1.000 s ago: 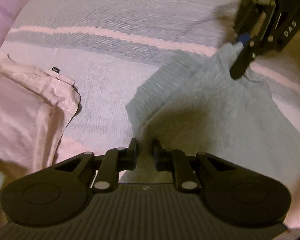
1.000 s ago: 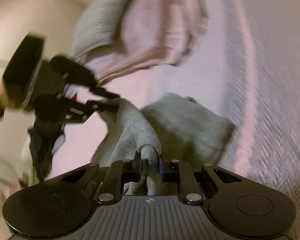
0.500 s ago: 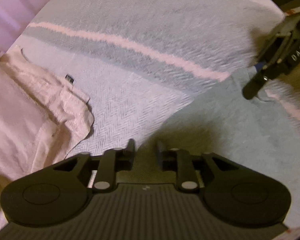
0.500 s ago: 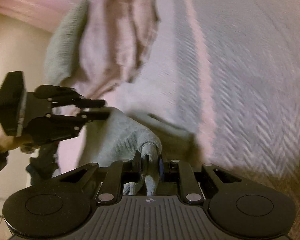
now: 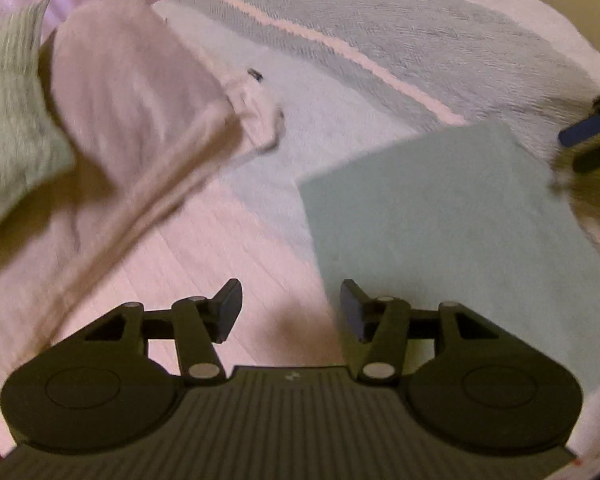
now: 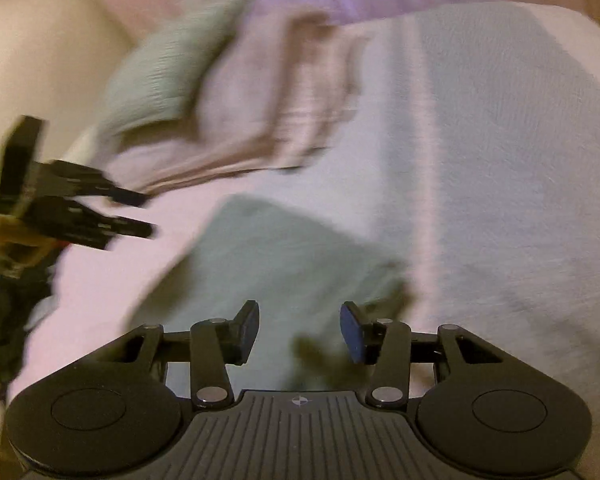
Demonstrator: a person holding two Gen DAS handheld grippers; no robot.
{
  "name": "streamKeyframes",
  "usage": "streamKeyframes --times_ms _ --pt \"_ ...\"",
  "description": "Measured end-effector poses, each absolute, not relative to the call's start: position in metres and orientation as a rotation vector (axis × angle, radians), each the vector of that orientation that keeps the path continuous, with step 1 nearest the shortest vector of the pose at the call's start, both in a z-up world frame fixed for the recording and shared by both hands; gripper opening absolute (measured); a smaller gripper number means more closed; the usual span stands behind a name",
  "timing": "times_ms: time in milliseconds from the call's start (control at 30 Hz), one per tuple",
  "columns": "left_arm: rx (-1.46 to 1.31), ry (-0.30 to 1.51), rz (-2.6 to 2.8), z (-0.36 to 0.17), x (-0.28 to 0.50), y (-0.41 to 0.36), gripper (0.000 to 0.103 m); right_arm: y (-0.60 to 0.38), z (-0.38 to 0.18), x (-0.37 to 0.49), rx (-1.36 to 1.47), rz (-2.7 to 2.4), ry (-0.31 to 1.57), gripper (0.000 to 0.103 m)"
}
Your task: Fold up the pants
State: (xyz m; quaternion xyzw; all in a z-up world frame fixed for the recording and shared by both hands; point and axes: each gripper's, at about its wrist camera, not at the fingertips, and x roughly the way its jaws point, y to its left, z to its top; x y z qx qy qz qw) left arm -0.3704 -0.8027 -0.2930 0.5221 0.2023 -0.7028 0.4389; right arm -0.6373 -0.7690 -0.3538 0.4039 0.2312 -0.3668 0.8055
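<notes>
The grey-green pants (image 5: 440, 208) lie folded flat as a rectangle on the bed cover (image 5: 400, 32). My left gripper (image 5: 290, 306) hangs over their left edge, its jaws opening, with nothing between them. In the right wrist view the same pants (image 6: 284, 252) lie below my right gripper (image 6: 300, 326), whose jaws are opening and hold no cloth. The left gripper (image 6: 140, 216) shows there at the left, beside the pants. The right gripper's fingers (image 5: 592, 140) show at the far right edge of the left wrist view.
A pile of pale pink cloth (image 5: 132, 120) and a light green folded piece (image 5: 8, 120) lie left of the pants. The same pile (image 6: 260, 100) sits beyond the pants in the right wrist view. Dark clothing (image 6: 8, 312) hangs off the bed's left side.
The right gripper let go of the pant fold and its jaws spread. The left gripper's jaws widened and it slid left. The pants now lie flat.
</notes>
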Motion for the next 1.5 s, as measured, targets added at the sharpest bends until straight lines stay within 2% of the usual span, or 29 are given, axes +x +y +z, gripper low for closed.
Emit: streamKeyframes --times_ms 100,200,300,433,500,567,767,933,1033,1067,1100,1167,1200,1333,1500 --pt "1.293 0.574 -1.766 -0.311 -0.371 -0.778 0.044 -0.758 -0.363 -0.601 0.802 -0.675 0.527 0.043" --pt "1.326 0.564 -1.766 -0.343 -0.376 -0.771 0.043 -0.774 -0.397 -0.588 0.787 -0.687 0.624 0.042" --pt "1.308 0.577 -1.755 -0.377 -0.372 -0.776 0.047 -0.791 -0.426 -0.605 0.853 -0.724 0.629 0.039" --pt "1.259 0.589 -1.755 -0.384 -0.363 -0.771 0.047 -0.783 -0.412 -0.613 0.867 -0.757 0.614 0.04" --pt "1.258 0.57 -1.748 -0.371 -0.358 -0.761 0.043 -0.766 -0.396 -0.612 0.872 -0.806 0.611 0.051" --pt "1.284 0.516 -1.75 -0.355 -0.349 -0.744 0.041 -0.739 -0.379 -0.605 0.852 -0.822 0.619 0.056" --pt "1.35 0.36 -1.795 -0.322 -0.324 -0.68 0.043 -0.625 -0.345 -0.525 0.492 -0.705 0.855 0.064" --pt "1.413 0.307 -1.858 -0.338 -0.321 -0.638 0.045 -0.563 -0.404 -0.457 -0.083 -0.564 1.169 0.065" --pt "1.388 0.324 -1.874 -0.348 -0.32 -0.622 0.045 -0.557 -0.441 -0.446 -0.331 -0.564 1.273 0.065" --pt "1.381 0.323 -1.879 -0.351 -0.319 -0.618 0.045 -0.558 -0.447 -0.445 -0.372 -0.562 1.298 0.062" --pt "1.374 0.328 -1.884 -0.354 -0.319 -0.613 0.045 -0.562 -0.451 -0.446 -0.403 -0.57 1.315 0.048" --pt "1.371 0.338 -1.888 -0.358 -0.319 -0.604 0.045 -0.569 -0.454 -0.454 -0.396 -0.521 1.341 0.029" --pt "1.367 0.34 -1.89 -0.359 -0.319 -0.6 0.045 -0.567 -0.452 -0.459 -0.432 -0.49 1.345 0.023" --pt "1.339 0.384 -1.892 -0.355 -0.321 -0.584 0.045 -0.554 -0.424 -0.507 -0.611 -0.384 1.322 0.021" --pt "1.294 0.44 -1.895 -0.347 -0.341 -0.574 0.045 -0.581 -0.382 -0.614 -0.761 -0.255 1.37 0.021"
